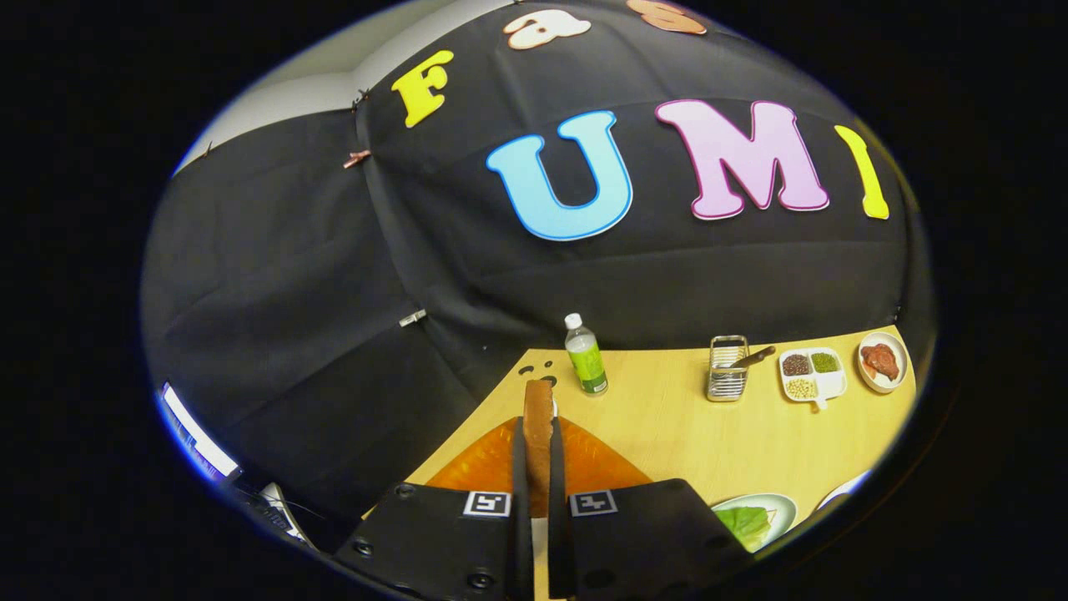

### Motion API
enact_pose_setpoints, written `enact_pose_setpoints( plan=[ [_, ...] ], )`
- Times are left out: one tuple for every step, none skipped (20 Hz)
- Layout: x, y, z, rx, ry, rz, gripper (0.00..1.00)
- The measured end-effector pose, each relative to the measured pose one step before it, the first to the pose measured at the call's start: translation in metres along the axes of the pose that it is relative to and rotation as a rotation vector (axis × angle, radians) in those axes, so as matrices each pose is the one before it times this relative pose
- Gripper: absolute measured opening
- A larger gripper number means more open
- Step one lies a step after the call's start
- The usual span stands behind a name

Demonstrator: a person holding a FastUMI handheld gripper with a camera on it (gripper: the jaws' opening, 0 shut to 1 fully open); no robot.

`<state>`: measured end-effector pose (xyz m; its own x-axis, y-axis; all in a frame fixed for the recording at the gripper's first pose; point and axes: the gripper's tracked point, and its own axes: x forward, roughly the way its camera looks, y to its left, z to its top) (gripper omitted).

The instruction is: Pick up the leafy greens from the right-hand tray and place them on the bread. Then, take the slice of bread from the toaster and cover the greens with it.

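- Gripper (538, 467) nearly closed, both fingers (519, 501) pinching a brown bread slice (538, 417) held on edge between them; slice sticks up past the fingertips.
- Square black-and-white marker tags (486, 503) on each finger body; coded pattern, no readable text.
- Orange mat (484, 463) directly under and ahead of the fingers, on a light wooden table (667, 426).
- Plate with leafy greens (745, 524) just right of the right finger, low and close; green leaf lying on a pale plate (780, 505).
- Edge of another white dish (844, 491) further right of that plate, mostly cut off.
- Bottle (586, 355) with white cap and green label beyond the fingertips, slightly right; label text too small to read.
- Wire metal rack (727, 369) further right beyond the fingers, dark-handled utensil (753, 357) resting in it.
- White divided tray (812, 373) right of the rack; compartments hold dark, green and pale grains.
- Small dish with a reddish-brown piece (881, 361) at far right, beside the tray.
- Toaster: cannot tell where it is.
- Black cloth wall (334, 292) behind the table.
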<state>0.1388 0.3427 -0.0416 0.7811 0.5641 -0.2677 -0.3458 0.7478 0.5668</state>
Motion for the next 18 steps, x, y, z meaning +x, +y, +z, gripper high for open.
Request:
enact_pose_setpoints(
  plan=[
    [-0.00924, -0.01252, 0.00518, -0.00417, -0.00791, -0.01476, 0.11],
    [-0.00976, -0.01383, 0.00303, -0.004, -0.00382, -0.02062, 0.11],
    [-0.00892, -0.0153, 0.00088, -0.00027, 0.00009, -0.02311, 0.11],
    [-0.00892, -0.01622, 0.00004, 0.00402, -0.00405, -0.02616, 0.11],
    [-0.00801, -0.0173, -0.00173, 0.00435, 0.00105, -0.02766, 0.11],
    [-0.00579, -0.01823, -0.00414, 0.00874, 0.00404, -0.02703, 0.11],
    [-0.00562, -0.01736, -0.00663, 0.01085, 0.00601, -0.03049, 0.11],
    [-0.00486, -0.01835, -0.00809, 0.0122, 0.00763, -0.03066, 0.11],
    [-0.00326, -0.01584, -0.00962, 0.00718, 0.00955, -0.02809, 0.11],
    [-0.00195, -0.01553, -0.01134, 0.00918, 0.01131, -0.02826, 0.11],
    [-0.00077, -0.0118, -0.01125, 0.01473, 0.01234, -0.02039, 0.11],
    [0.00146, -0.01158, -0.01389, 0.01455, 0.01475, -0.02, 0.11],
    [0.00225, -0.0096, -0.01318, 0.01998, 0.0179, -0.01472, 0.11],
    [0.00409, -0.00694, -0.01324, 0.02512, 0.01589, -0.00772, 0.11],
    [0.00509, -0.00581, -0.01101, 0.0275, 0.01032, -0.0066, 0.11],
    [0.00485, -0.00347, -0.0106, 0.03408, 0.00995, 0.00276, 0.11],
    [0.00457, -0.00051, -0.00951, 0.04369, 0.01083, 0.0088, 0.11],
    [0.00501, 0.00021, -0.00842, 0.04892, 0.00801, 0.01107, 0.11]
  ],
)
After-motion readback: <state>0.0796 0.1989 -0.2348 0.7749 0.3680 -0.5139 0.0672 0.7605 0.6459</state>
